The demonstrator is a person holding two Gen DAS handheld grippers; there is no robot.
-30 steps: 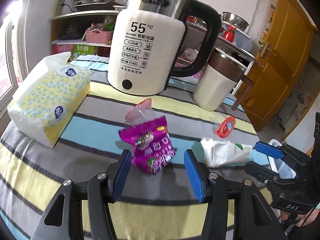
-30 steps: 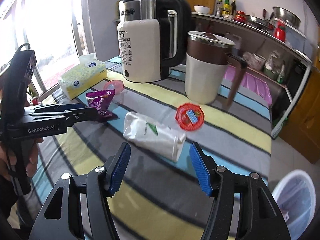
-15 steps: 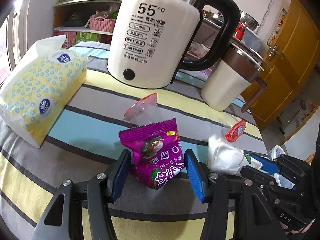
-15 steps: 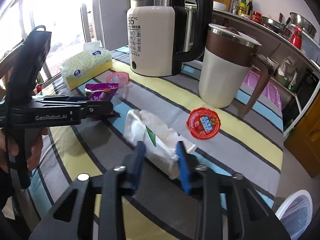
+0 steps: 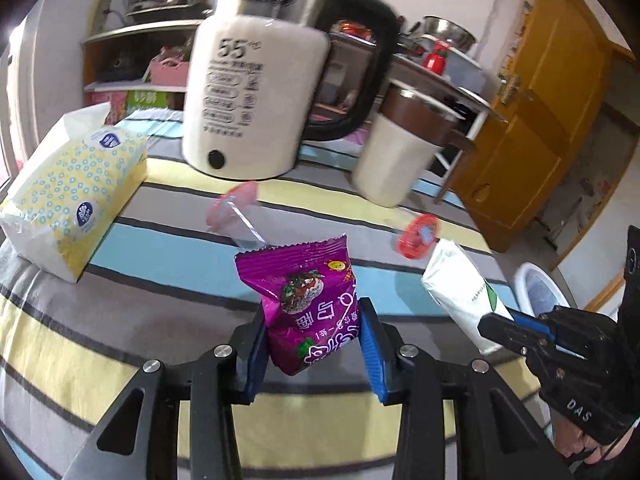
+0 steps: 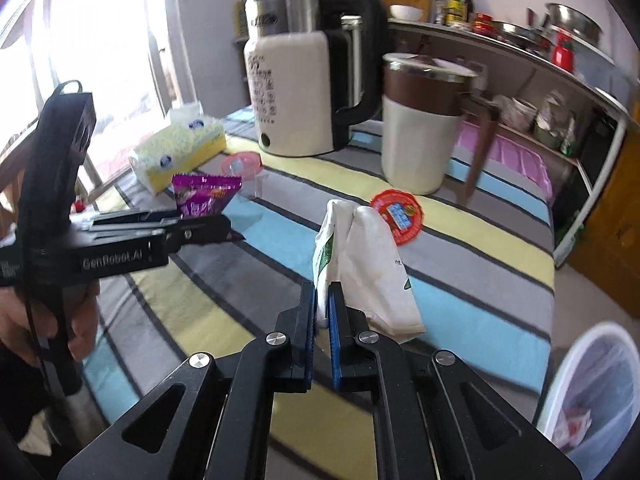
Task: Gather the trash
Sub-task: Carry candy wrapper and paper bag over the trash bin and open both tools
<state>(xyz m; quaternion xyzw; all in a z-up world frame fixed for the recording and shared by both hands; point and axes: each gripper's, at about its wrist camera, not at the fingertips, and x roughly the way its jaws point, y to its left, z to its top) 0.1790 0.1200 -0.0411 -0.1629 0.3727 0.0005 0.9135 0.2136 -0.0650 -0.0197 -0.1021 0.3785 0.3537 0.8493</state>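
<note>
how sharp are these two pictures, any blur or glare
Left wrist view: the white electric kettle and background smear with motion blur, while the purple snack packet in the tool stays crisp. Right wrist view: the window at left is blown out, kettle print blurred.

Glossy purple foil snack wrapper [image 5: 310, 304], crinkled. Matt white paper-like bag [image 6: 368, 264], creased. Matt black plastic on left claw [image 5: 312, 350] and right claw [image 6: 322, 334], with ribbed blue pads [image 5: 370, 350]. Woven striped cloth [image 5: 120, 320] over the counter, matt. Smooth white kettle [image 5: 252, 116] with brushed metal band and glossy black handle. Soft shiny plastic around the tissue pack [image 5: 72, 184]. Clear thin plastic cup [image 5: 236, 216]. Varnished wood door [image 5: 536, 140], far right. Translucent plastic bin [image 6: 596, 384].
</note>
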